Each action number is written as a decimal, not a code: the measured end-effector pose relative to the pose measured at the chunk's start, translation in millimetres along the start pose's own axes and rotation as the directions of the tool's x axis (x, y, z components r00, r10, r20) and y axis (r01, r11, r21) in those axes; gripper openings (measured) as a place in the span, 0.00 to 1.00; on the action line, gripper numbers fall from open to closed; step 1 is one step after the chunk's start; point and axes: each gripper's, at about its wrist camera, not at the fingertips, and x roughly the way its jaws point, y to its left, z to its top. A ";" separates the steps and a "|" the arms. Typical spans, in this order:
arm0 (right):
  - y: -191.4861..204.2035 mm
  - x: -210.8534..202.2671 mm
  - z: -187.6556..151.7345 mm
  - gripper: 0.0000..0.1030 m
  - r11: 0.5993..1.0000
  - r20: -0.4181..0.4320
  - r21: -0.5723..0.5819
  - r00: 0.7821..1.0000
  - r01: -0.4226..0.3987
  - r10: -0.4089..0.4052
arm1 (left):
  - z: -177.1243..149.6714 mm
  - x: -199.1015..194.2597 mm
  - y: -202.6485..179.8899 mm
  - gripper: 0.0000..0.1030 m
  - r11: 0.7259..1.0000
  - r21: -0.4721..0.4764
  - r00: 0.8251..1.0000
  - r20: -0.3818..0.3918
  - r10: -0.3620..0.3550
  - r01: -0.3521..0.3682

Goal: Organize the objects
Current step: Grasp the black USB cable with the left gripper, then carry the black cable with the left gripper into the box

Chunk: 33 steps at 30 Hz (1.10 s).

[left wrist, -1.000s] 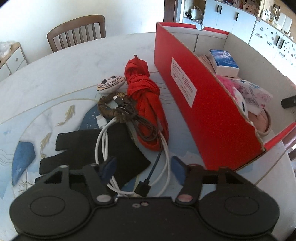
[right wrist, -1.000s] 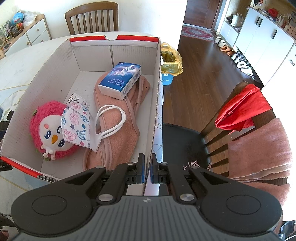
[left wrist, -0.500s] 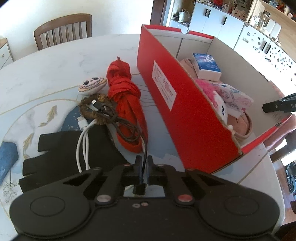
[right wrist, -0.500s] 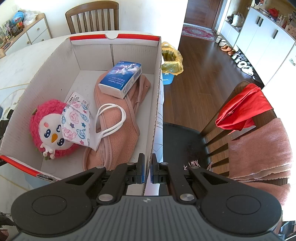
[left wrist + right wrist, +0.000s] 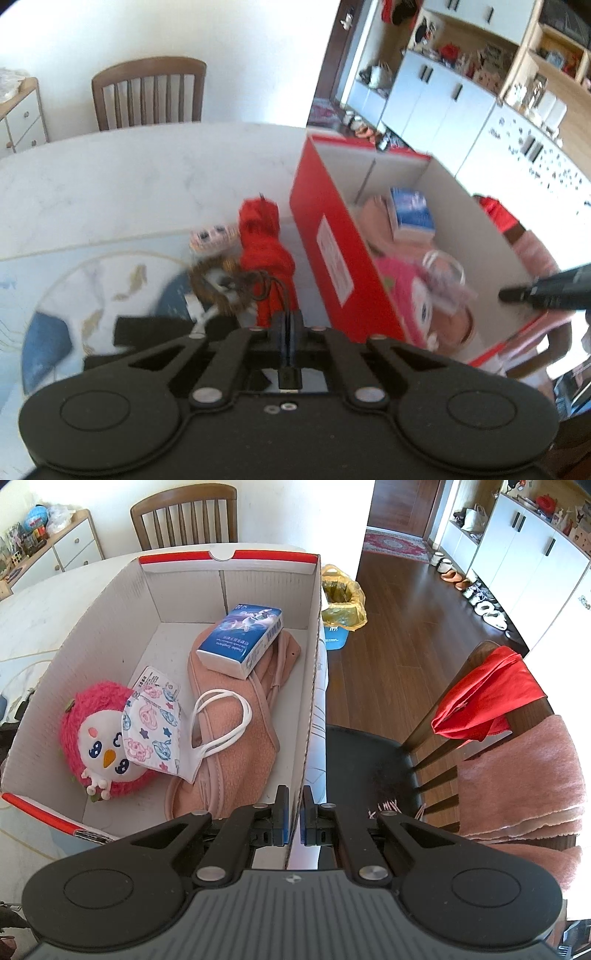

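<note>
The thin black charging cable (image 5: 275, 291) runs from the pile left of the red cardboard box (image 5: 334, 258) into the left hand-held gripper (image 5: 289, 334), clamped shut on its plug. A knotted red cloth (image 5: 266, 254) lies against the box wall. The right hand-held gripper (image 5: 293, 821) pinches the box's near wall (image 5: 301, 775).

Red box (image 5: 312, 686); pink plush (image 5: 103, 738); blue tissue pack (image 5: 240, 638); patterned mask (image 5: 155, 727).
</note>
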 end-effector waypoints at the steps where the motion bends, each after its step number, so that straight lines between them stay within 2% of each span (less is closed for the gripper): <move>1: 0.1 0.1 0.0 0.05 1.000 0.000 0.000 1.000 0.000 0.000 | 4.4 -3.5 1.4 0.00 1.000 -0.005 1.000 0.009 -0.004 0.004; 9: -0.2 0.7 1.1 0.05 1.000 0.001 0.002 1.000 -0.005 0.005 | 35.5 -28.4 4.2 0.00 1.000 -0.001 0.997 0.072 -0.028 0.028; 20: -1.3 1.7 2.1 0.05 1.000 0.004 0.001 1.000 -0.011 0.011 | 72.0 -45.9 -48.8 0.00 0.981 0.160 0.982 0.138 -0.129 0.107; 27: -1.6 1.9 1.9 0.05 1.000 0.004 0.003 1.000 -0.012 0.012 | 84.8 -25.6 -96.3 0.00 0.953 0.265 0.976 0.119 -0.185 0.148; 33: -0.9 2.5 2.6 0.05 1.000 0.006 0.006 1.000 -0.014 0.014 | 86.7 15.6 -120.5 0.00 0.937 0.330 0.986 0.074 -0.150 0.117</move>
